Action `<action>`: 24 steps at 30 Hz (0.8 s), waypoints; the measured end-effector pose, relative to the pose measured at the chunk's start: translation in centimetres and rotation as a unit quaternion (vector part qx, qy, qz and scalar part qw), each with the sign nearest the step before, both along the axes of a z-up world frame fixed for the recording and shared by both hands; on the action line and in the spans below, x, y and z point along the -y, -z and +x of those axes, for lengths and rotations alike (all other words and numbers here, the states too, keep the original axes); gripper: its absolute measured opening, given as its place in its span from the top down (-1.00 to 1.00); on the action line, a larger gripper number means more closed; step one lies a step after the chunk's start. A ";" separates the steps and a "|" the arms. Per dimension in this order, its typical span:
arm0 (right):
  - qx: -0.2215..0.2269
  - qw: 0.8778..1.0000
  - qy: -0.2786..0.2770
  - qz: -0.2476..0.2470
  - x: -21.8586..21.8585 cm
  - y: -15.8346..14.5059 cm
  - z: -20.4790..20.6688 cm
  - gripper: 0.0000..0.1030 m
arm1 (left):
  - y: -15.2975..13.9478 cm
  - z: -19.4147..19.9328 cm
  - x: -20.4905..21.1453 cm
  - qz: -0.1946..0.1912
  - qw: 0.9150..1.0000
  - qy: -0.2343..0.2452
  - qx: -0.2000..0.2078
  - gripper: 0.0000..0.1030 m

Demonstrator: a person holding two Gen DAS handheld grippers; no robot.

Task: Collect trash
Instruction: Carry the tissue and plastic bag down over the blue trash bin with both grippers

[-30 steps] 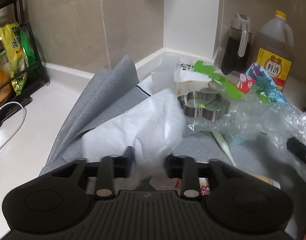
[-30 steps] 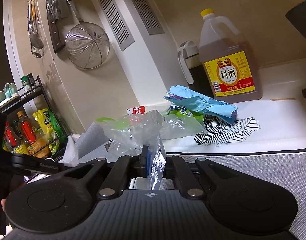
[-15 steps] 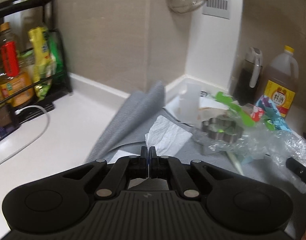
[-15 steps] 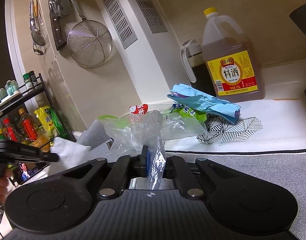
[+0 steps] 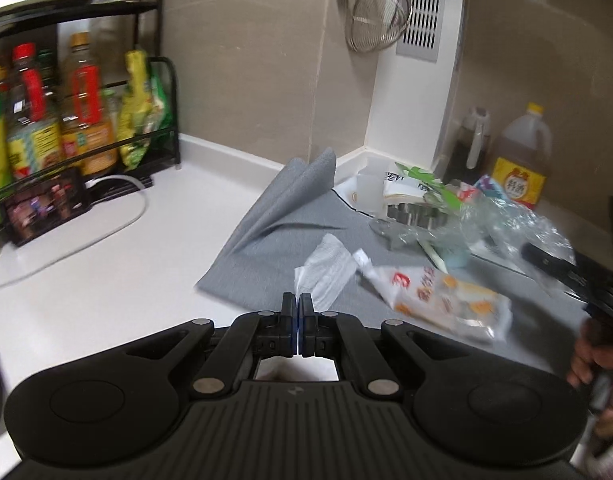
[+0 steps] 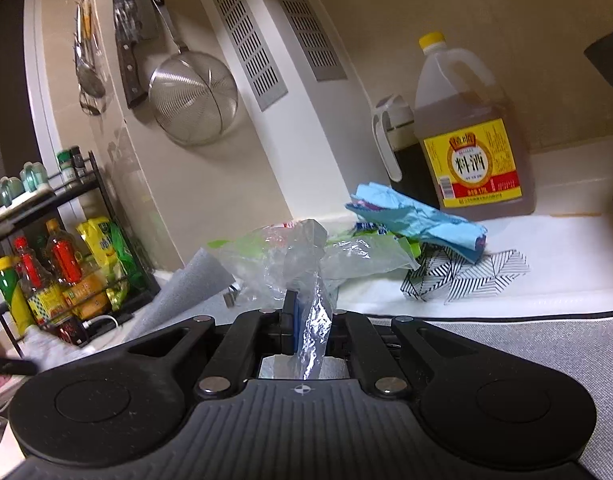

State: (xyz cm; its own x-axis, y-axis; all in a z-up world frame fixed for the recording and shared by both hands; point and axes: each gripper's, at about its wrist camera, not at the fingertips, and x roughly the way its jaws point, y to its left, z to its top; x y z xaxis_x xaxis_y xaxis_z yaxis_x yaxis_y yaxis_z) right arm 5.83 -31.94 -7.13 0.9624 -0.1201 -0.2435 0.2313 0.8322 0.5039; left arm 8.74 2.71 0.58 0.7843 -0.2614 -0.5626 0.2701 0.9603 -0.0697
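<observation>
- Thin white tissue is pinched in the left gripper, could easily tear or slip out.
- Clear plastic bag, clamped by the right gripper, might sag shut.

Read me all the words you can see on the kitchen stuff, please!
"料酒": yellow label on the big jug.
"3": red, on the snack packet; its other print is blurred.
Rack bottles, green wrapper, white packet: too small or blurred.

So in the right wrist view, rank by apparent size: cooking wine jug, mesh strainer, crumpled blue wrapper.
1. Cooking wine jug
2. Crumpled blue wrapper and mesh strainer: too close to rank, and they sit at different depths.
</observation>
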 end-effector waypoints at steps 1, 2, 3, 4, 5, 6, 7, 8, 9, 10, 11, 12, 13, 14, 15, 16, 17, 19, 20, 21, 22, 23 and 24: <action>-0.001 1.000 0.006 0.002 0.0 -0.2 -0.4 0.91 | -0.2 -1.2 -0.7 0.002 1.000 -0.001 0.000 1.00; -0.001 1.000 0.012 0.004 -0.1 -0.5 -0.9 0.91 | -0.4 -2.3 -1.4 0.005 1.000 -0.002 0.002 1.00; 0.000 1.000 0.017 0.006 -0.3 -0.9 -1.6 0.91 | -0.6 -3.4 -2.2 0.005 1.000 -0.003 0.002 1.00; 0.003 1.000 0.018 0.009 -0.5 -1.4 -2.4 0.91 | -0.6 -4.4 -2.9 0.006 1.000 -0.004 0.000 1.00; 0.005 1.000 0.018 0.008 -0.8 -2.0 -3.1 0.91 | -0.6 -5.3 -3.6 0.005 1.000 -0.007 -0.003 1.00; 0.005 1.000 0.018 0.002 -1.3 -2.8 -3.9 0.91 | -0.5 -6.1 -4.3 0.002 1.000 -0.010 -0.006 1.00; 0.004 1.000 0.017 -0.007 -1.8 -3.5 -4.7 0.91 | -0.3 -6.9 -5.0 0.002 1.000 -0.012 -0.007 1.00; 0.003 1.000 0.016 -0.014 -2.4 -4.3 -5.5 0.91 | -0.2 -7.7 -5.5 0.003 1.000 -0.018 -0.009 1.00; 0.004 1.000 0.012 -0.019 -3.1 -5.0 -6.4 0.91 | 0.0 -8.4 -6.1 0.001 1.000 -0.022 -0.010 1.00; 0.005 1.000 0.006 -0.024 -3.8 -5.6 -7.2 0.91 | 0.1 -9.2 -6.6 -0.002 1.000 -0.025 -0.011 1.00; 0.007 1.000 0.000 -0.030 -4.7 -6.2 -8.1 0.91 | 0.3 -9.9 -7.0 -0.003 1.000 -0.026 -0.013 1.00; 0.008 0.999 -0.007 -0.037 -5.6 -6.8 -8.9 0.91 | 0.6 -10.7 -7.4 -0.002 1.000 -0.028 -0.013 1.00; 0.010 0.999 -0.016 -0.043 -6.5 -7.3 -9.7 0.91 | 0.8 -11.5 -7.8 -0.001 0.999 -0.031 -0.012 1.00; 0.011 0.998 -0.027 -0.048 -7.5 -7.7 -10.5 0.91 | 1.1 -12.2 -8.1 -0.002 0.999 -0.030 -0.014 1.00; 0.011 0.998 -0.037 -0.053 -8.5 -8.1 -11.3 0.91 | 1.5 -12.9 -8.4 -0.004 0.999 -0.029 -0.016 1.00; 0.011 0.997 -0.049 -0.057 -9.6 -8.4 -12.1 0.91 | 1.8 -13.6 -8.6 -0.007 0.999 -0.027 -0.020 1.00; 0.010 0.996 -0.061 -0.058 -10.6 -8.5 -12.8 0.91 | 2.2 -14.3 -8.8 -0.010 0.999 -0.025 -0.023 1.00; 0.004 0.995 -0.084 -0.056 -12.5 -8.6 -14.0 0.91 | 3.2 -15.6 -9.1 -0.012 0.999 -0.019 -0.028 1.00; 0.000 0.994 -0.096 -0.053 -13.4 -8.6 -14.6 0.91 | 3.6 -16.1 -9.2 -0.012 0.999 -0.017 -0.031 1.00; -0.006 0.993 -0.107 -0.050 -14.3 -8.4 -15.0 0.91 | 4.1 -16.6 -9.2 -0.013 0.999 -0.014 -0.035 1.00; -0.013 0.992 -0.119 -0.046 -15.2 -8.1 -15.3 0.91 | 4.6 -17.0 -9.3 -0.013 0.999 -0.013 -0.038 1.00; -0.023 0.990 -0.130 -0.044 -16.0 -7.8 -15.6 0.92 | 5.0 -17.4 -9.4 -0.014 0.999 -0.014 -0.041 1.00; -0.034 0.989 -0.139 -0.043 -16.8 -7.3 -15.8 0.91 | 5.6 -17.8 -9.4 -0.015 0.999 -0.014 -0.046 1.00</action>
State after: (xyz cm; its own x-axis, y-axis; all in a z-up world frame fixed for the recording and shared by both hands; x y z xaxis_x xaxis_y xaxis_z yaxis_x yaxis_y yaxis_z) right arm -9.98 -15.14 0.18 0.9430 0.1241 -0.3089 0.0179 0.9076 0.4194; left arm -9.04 12.10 -4.98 0.7368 -0.2590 -0.6245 0.2350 0.9642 -0.1227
